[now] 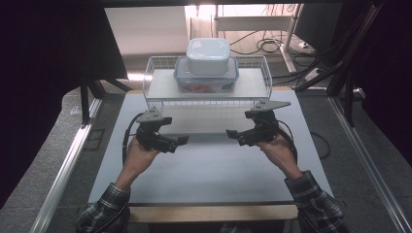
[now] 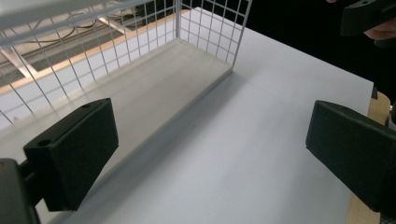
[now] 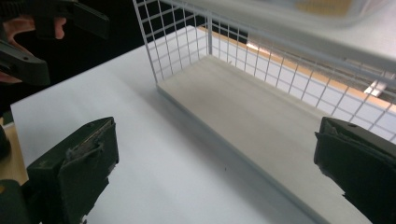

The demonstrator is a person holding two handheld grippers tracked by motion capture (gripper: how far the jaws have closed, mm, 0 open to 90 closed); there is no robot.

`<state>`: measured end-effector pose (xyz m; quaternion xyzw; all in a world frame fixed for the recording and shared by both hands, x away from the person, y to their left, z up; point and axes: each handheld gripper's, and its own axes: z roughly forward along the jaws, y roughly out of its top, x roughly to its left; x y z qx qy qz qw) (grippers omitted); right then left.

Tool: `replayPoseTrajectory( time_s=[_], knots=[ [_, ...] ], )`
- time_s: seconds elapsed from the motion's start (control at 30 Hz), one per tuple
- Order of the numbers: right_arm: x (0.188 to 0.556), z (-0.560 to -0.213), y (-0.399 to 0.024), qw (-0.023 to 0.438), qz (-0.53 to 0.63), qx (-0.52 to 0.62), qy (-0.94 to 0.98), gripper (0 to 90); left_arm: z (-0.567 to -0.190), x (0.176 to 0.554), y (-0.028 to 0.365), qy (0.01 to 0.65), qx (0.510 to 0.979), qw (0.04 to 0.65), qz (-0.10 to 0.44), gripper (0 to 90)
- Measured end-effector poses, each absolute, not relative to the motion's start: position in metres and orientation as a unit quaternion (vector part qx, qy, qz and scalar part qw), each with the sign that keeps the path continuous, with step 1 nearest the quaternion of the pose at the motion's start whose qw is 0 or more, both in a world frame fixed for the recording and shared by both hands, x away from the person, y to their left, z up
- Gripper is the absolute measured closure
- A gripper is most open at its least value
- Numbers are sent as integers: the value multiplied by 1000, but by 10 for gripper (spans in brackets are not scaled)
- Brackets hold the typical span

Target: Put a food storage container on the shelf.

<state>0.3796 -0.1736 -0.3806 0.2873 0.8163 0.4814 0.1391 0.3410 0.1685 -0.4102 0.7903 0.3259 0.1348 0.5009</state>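
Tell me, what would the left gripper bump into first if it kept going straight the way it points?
Probably the white tabletop, just beside the wire rack's bottom shelf. The left gripper has open, empty jaws and aims down there, though depth is hard to judge.

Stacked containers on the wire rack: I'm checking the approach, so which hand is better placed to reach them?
Neither clearly: left gripper and right gripper sit mirrored before the wire rack, both open and empty, level with each other. The stacked containers sit centred, perhaps marginally right.
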Motion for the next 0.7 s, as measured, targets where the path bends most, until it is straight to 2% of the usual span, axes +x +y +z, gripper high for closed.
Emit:
replayPoseTrajectory(
  time_s=[0.27,0.7],
  knots=[
    [365,-398,-187,153,472,291,818,0,-430,325,170,327,793,498,128,18],
    [352,-434,-205,146,462,308,819,0,-466,310,174,338,799,483,121,13]
  ],
)
